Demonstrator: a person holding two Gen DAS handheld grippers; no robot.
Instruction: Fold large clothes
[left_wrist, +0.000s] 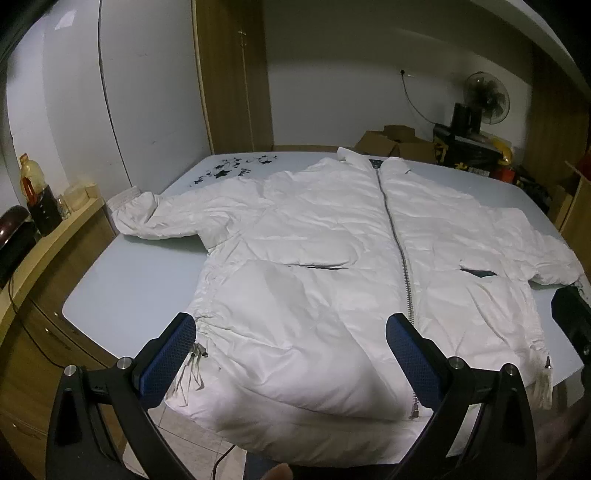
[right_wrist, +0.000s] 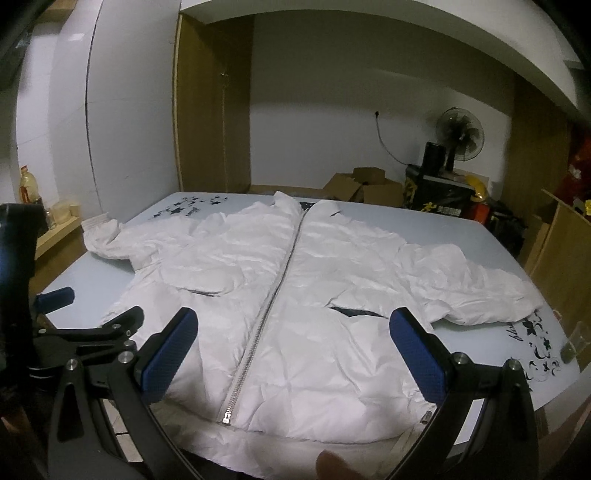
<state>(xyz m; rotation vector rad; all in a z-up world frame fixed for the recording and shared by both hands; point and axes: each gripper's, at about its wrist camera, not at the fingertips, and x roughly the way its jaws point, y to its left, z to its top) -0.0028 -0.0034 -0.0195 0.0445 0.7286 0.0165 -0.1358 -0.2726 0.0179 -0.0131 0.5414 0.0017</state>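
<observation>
A white padded jacket (left_wrist: 317, 251) lies flat, front up and zipped, on a pale blue table (left_wrist: 122, 291), collar far, hem at the near edge; both sleeves spread sideways. It also shows in the right wrist view (right_wrist: 295, 295). My left gripper (left_wrist: 291, 332) is open and empty, hovering over the hem's left half. My right gripper (right_wrist: 293, 328) is open and empty above the hem's right half, straddling the zipper (right_wrist: 266, 314). The left gripper (right_wrist: 88, 332) shows at the left of the right wrist view.
A wooden side cabinet (left_wrist: 44, 266) with bottles (left_wrist: 31, 184) stands left of the table. Cardboard boxes (left_wrist: 391, 142), a fan (left_wrist: 484, 98) and a dark box are behind the table. A wooden cabinet (right_wrist: 565, 240) is at the right. A glass (right_wrist: 572, 341) stands near the table's right edge.
</observation>
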